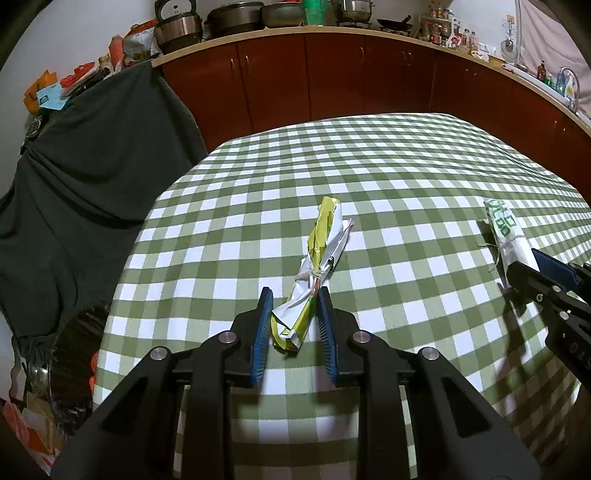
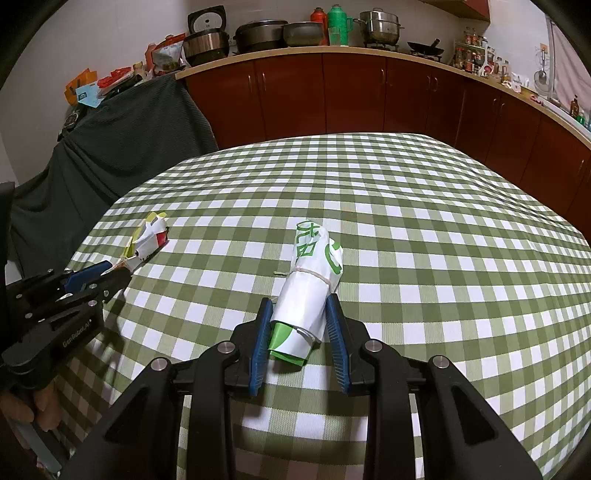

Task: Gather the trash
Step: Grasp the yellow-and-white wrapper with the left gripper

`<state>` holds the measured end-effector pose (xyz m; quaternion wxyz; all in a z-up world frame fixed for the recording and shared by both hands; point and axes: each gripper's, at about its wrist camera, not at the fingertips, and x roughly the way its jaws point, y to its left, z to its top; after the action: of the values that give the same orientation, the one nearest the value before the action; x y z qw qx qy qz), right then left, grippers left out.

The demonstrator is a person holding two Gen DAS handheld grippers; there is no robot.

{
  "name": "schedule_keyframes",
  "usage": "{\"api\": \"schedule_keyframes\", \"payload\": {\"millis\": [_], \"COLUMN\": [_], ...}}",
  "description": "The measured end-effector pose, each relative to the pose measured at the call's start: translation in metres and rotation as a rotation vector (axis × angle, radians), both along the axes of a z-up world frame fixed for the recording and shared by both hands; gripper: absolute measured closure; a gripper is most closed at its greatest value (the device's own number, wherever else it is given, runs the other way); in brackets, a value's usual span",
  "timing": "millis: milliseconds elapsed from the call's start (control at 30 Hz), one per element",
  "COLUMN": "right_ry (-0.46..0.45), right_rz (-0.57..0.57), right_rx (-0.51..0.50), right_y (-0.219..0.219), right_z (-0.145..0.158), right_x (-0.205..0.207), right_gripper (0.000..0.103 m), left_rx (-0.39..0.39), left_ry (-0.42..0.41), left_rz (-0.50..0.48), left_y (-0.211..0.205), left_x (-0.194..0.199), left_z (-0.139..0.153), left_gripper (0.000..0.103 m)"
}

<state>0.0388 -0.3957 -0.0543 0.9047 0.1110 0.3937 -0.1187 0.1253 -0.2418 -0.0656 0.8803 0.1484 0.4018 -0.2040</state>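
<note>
A yellow-and-white paper bundle [image 1: 321,240] tied with string lies on the green checked tablecloth [image 1: 406,166]. My left gripper [image 1: 294,293] is shut on its near end, with both blue pads against the paper. From the right wrist view, the same bundle [image 2: 149,240] and left gripper [image 2: 114,271] show at the left edge of the table. A white roll with green print [image 2: 314,266], also tied with string, sits farther right. My right gripper [image 2: 298,301] is shut on the roll's near end. In the left wrist view the roll [image 1: 504,229] and right gripper [image 1: 524,262] appear at the far right.
A dark green cloth [image 1: 92,166] drapes over something left of the table. Red-brown cabinets [image 1: 332,74] run behind the table, and pots [image 2: 258,33] stand on their counter. Boxes and packets [image 1: 33,424] are piled low at the left. A hand [image 2: 22,410] holds the left gripper's handle.
</note>
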Motion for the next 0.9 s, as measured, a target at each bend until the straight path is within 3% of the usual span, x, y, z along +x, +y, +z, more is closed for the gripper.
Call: {"api": "schedule_keyframes", "payload": {"millis": [233,300,467,567,633,733,800,900], "right_ry": [-0.003,-0.004,-0.006,-0.008,-0.010,-0.012,-0.013,-0.014], "right_rz": [-0.001,-0.003,-0.007,-0.008,-0.008,-0.007,-0.008,-0.009], "right_rx": [0.008,0.010,0.014,0.016,0.018,0.016,0.016,0.017], "right_y": [0.000,-0.002,-0.005,-0.007,-0.008,-0.008,-0.008,-0.008], "right_z": [-0.001,-0.001,-0.001,-0.001,-0.001,-0.001,-0.001,-0.001], "right_x": [-0.001,-0.002,-0.002,-0.002,-0.002,-0.001,-0.002,-0.002], "right_gripper": [0.072,0.072,0.072,0.072,0.072,0.072,0.072,0.072], "left_rx": [0.002,-0.001,0.007,0.008,0.002,-0.002,0.006,0.020], "left_ry": [-0.014,-0.027,-0.053,-0.017,-0.008,-0.008,-0.012,-0.022], "left_rz": [0.002,0.010,0.013,0.003,0.002,-0.013,-0.032,-0.036], "left_y": [0.001,0.001,-0.003,-0.006,-0.006,-0.007,-0.011,-0.014], "left_x": [-0.004,-0.004,0.002,0.010,0.013,0.014,0.011,0.009], "left_z": [0.001,0.003,0.005,0.001,0.001,0.001,0.001,0.000], "left_gripper": [0.073,0.049,0.046,0.046,0.050,0.068,0.087,0.087]}}
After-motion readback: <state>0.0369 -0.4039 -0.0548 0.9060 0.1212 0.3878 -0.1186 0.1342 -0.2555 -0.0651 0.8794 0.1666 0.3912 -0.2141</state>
